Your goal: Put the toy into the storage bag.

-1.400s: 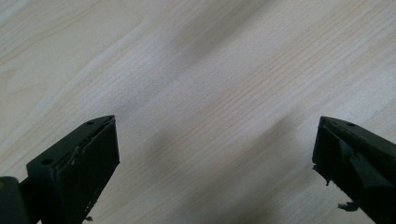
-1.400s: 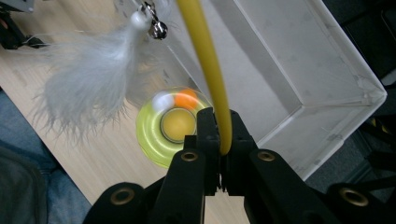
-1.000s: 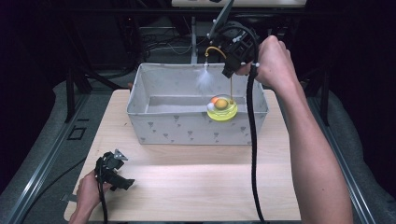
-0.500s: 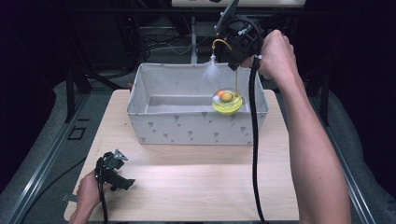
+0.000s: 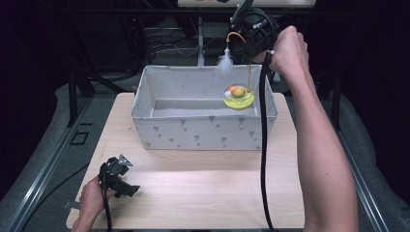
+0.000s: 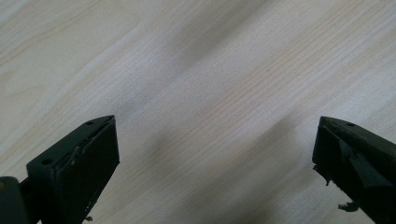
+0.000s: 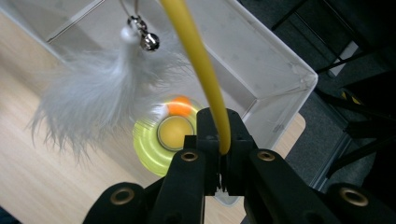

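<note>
Cat toy (image 5: pixel 239 96) hanging upright, base down

Open tabletop (image 5: pixel 208 193) before walled bin (image 5: pixel 203 133)

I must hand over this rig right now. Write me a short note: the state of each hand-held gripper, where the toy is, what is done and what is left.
Right hand-held gripper: shut on the yellow wand of the cat toy, held high above the fabric bin.
The toy's yellow base hangs over the bin's right end; its white feather dangles beside the wand.
Left hand-held gripper: open, idle over the wooden table, near the front left corner.
Done: toy gripped and lifted.
Left: probably set it down, in the bin or on the table.
</note>
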`<state>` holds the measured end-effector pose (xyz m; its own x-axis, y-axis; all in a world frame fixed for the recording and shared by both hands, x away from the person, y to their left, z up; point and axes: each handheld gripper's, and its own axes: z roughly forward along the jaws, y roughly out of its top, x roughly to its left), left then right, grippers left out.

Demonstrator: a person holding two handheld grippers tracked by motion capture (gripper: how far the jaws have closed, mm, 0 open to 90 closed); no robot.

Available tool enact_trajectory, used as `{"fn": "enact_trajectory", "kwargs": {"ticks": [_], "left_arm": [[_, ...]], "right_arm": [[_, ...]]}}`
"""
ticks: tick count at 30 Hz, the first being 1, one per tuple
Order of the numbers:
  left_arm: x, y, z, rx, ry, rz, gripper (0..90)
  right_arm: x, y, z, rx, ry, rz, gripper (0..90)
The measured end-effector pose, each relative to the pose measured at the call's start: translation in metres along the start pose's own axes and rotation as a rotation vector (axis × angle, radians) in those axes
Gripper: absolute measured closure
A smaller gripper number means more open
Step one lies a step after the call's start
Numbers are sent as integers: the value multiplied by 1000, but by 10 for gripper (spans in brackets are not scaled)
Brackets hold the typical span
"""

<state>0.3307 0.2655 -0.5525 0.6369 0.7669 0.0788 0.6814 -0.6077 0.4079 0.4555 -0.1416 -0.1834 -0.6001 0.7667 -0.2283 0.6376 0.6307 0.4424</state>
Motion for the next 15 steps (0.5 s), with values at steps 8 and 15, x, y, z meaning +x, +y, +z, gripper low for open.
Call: {"fn": "enact_trajectory", "kwargs": {"ticks": [8,15], "left_arm": [[0,0,0,1,2,2,6],[-1,0,0,-1,-1,-1,6]], "right_arm": [[-17,-2,9,10,-21,44,882],[-23,-3,17,14,-38,58,882]]}}
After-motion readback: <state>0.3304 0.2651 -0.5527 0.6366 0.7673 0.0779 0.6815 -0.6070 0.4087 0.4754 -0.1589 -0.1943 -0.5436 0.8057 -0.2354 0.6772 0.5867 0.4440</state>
